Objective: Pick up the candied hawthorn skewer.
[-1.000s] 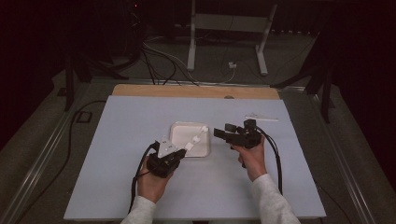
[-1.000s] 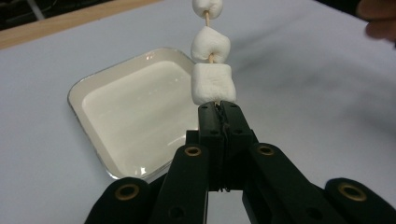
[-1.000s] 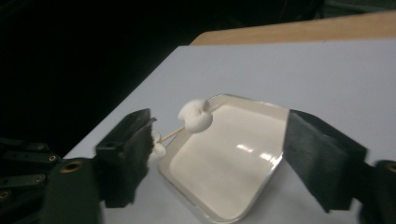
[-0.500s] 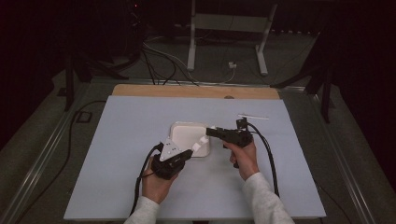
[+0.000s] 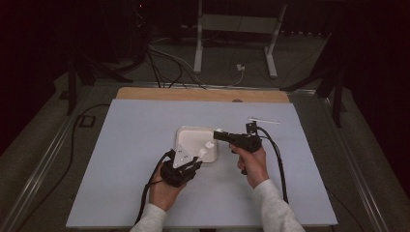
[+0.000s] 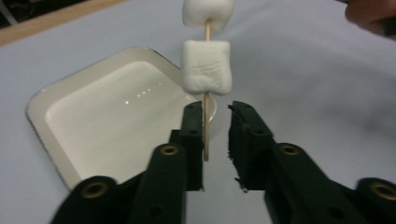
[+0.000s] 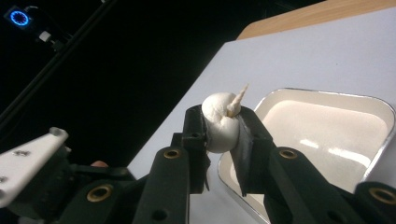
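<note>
A wooden skewer point(image 6: 205, 126) carries two white marshmallows and stands over the near right corner of a white tray point(image 5: 187, 133). My left gripper point(image 6: 215, 112) is at the skewer's bottom end. Its jaws have just been opening: the stick leans on one jaw and the other stands clear of it. The lower marshmallow point(image 6: 206, 65) sits just above those jaws. My right gripper point(image 7: 219, 114) has just been closing and is shut on the top marshmallow point(image 7: 217, 128), squeezing it, with the skewer tip point(image 7: 239, 98) poking out. In the high view the right gripper point(image 5: 218, 135) reaches in from the right.
A thin white stick point(image 5: 263, 121) lies on the pale blue table top behind the right hand. The table's wooden far edge point(image 5: 203, 94) runs across the back. Cables and a metal stand point(image 5: 234, 43) are on the dark floor beyond.
The right gripper has swung left to the skewer's top and closed on the upper marshmallow. The left gripper's jaws have parted from the stick.
</note>
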